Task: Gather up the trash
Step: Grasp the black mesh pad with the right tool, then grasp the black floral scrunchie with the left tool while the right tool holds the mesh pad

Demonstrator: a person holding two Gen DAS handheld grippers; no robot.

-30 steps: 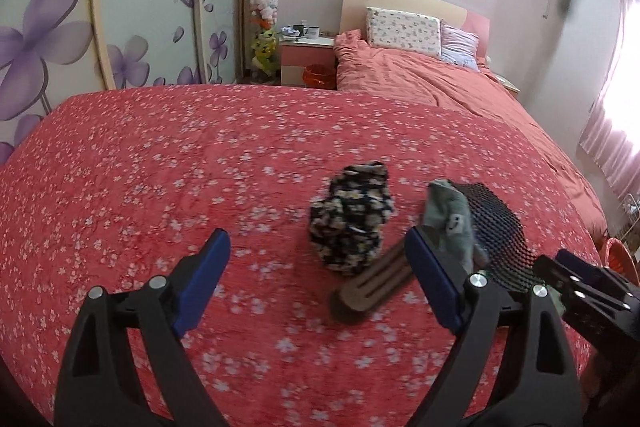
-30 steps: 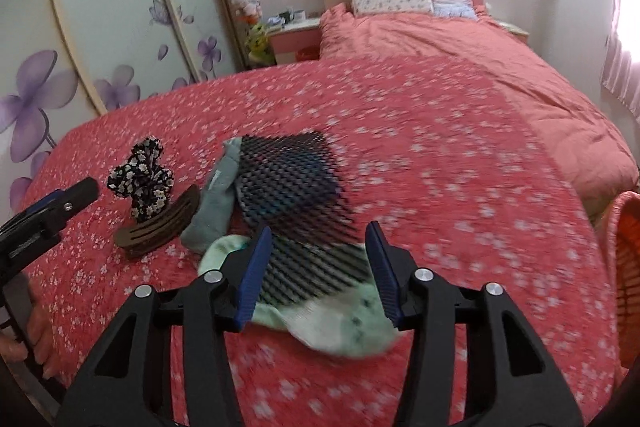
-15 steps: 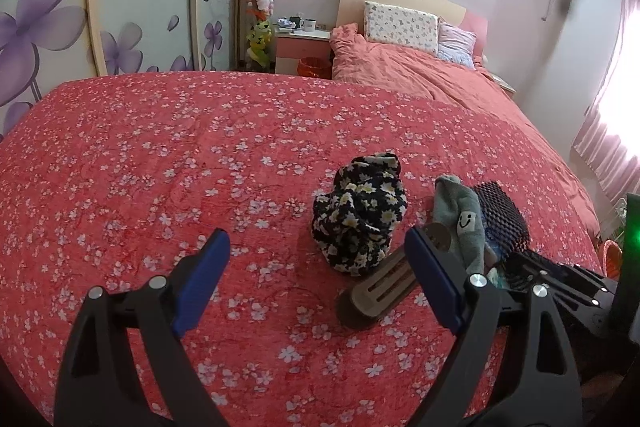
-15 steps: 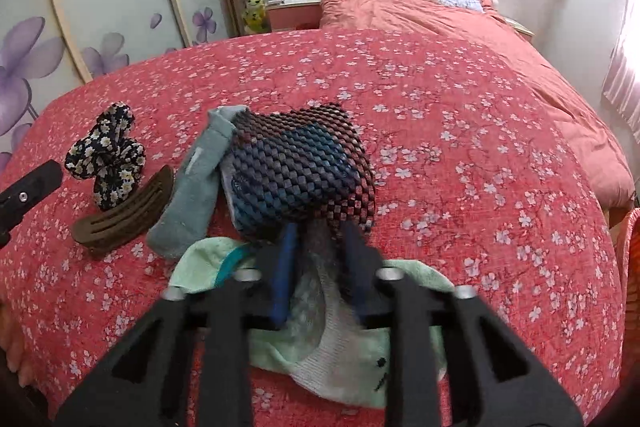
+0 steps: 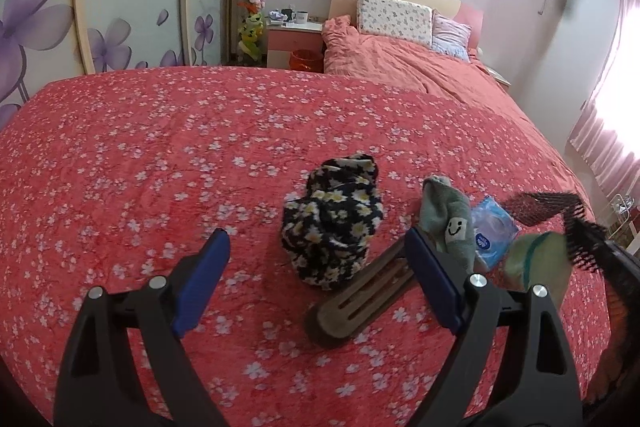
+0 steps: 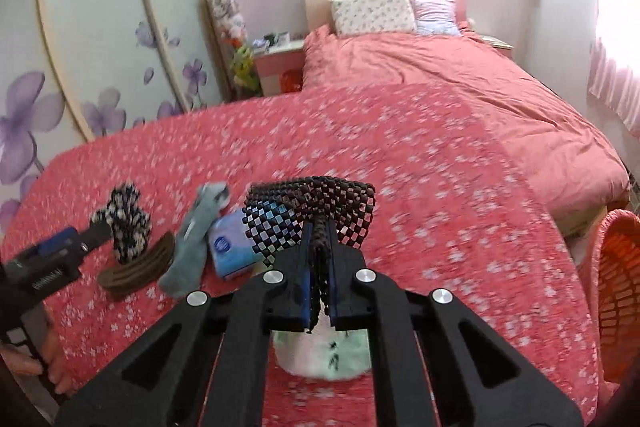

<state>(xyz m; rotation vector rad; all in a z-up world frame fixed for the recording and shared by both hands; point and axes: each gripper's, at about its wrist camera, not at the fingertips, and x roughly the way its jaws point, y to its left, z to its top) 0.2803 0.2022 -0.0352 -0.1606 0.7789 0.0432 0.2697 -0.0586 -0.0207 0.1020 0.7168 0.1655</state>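
Note:
My right gripper (image 6: 319,267) is shut on a black mesh net (image 6: 316,211) and holds it above the red floral bedspread (image 6: 440,187); the net also shows at the right of the left wrist view (image 5: 560,211). A blue tissue pack (image 6: 230,247) lies uncovered beside a grey smiley sock (image 6: 192,247), a brown hair clip (image 6: 136,271) and a black daisy-print scrunchie (image 6: 126,223). A pale green sock (image 6: 324,359) lies under the right gripper. My left gripper (image 5: 316,267) is open and empty, hovering just in front of the scrunchie (image 5: 332,223) and clip (image 5: 360,299).
An orange basket (image 6: 616,291) stands off the bed's right edge. A second bed with pillows (image 5: 394,15), a nightstand (image 5: 294,35) and a small orange bin (image 5: 306,61) are at the back. Wardrobe doors with purple flowers (image 5: 120,7) line the left.
My right gripper closed on the mesh net and lifted it off the pile, uncovering the blue tissue pack. The left gripper stayed open and barely moved.

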